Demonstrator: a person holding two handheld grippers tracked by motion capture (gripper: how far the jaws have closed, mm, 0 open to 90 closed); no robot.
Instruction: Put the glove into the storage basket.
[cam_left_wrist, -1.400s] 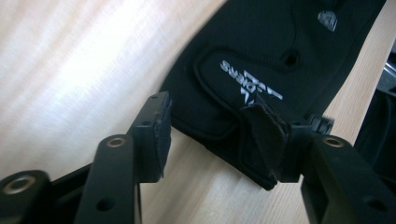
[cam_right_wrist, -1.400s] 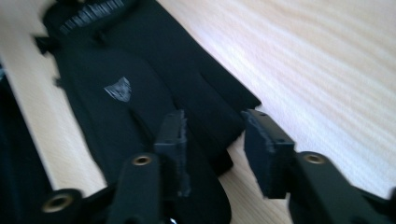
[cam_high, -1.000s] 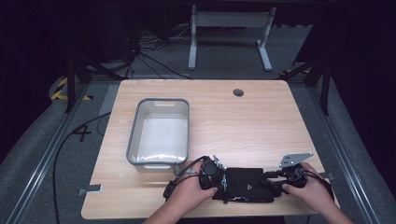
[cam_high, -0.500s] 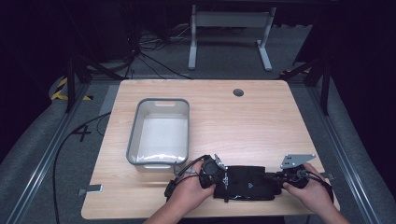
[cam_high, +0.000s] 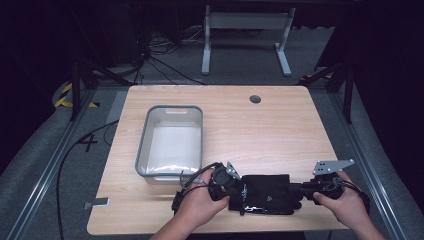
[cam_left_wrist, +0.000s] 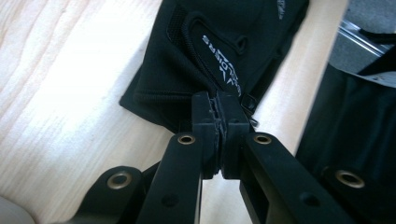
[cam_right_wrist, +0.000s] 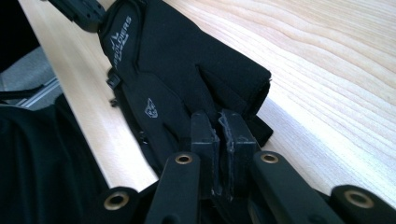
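- Two grippers, one per hand. The left gripper (cam_left_wrist: 218, 112) has its jaws pinched together on the cuff end of a black glove (cam_left_wrist: 219, 51); they have just been closing, and fabric sits between the pads.
- The right gripper (cam_right_wrist: 218, 128) is likewise clamped on the glove's finger end, its jaws also just closed, with cloth caught in the narrow slit between them.
- In the high view the left gripper (cam_high: 226, 181) and right gripper (cam_high: 306, 190) face each other, the glove (cam_high: 267, 194) stretched between them.
- One glove, possibly a pair stacked; the layers are hard to separate. It is black, with white lettering near the cuff and a small white emblem on the back.
- It lies by the near edge of the one wooden table (cam_high: 270, 130).
- One grey bin (cam_high: 172, 142) stands just beyond the left hand (cam_high: 197, 202), to its left.
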